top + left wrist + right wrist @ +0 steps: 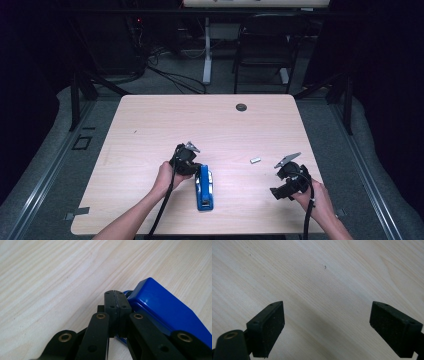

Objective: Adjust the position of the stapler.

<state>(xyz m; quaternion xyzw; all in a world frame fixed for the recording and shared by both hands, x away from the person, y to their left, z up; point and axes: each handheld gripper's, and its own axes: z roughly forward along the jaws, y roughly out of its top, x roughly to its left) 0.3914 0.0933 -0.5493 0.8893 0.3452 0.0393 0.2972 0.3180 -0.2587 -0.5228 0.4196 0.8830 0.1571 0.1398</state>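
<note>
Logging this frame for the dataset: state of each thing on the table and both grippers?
Left gripper: jaws shut, empty, tips right beside the stapler.
Right gripper: jaws open, empty, over bare table.
Blue stapler: lying flat, closed, not gripped.
Small silver piece: loose on the table, apart from both grippers.

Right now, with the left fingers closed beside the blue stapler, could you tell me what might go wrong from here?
1. The left gripper is shut with nothing between its fingers, pressed against the end of the blue stapler; a push could slide or spin it instead of gripping it.
2. The stapler lies close to the table's near edge, so a shove that way might send it off.
3. The small strip of staples lies loose and could be knocked away by the open right gripper.
</note>
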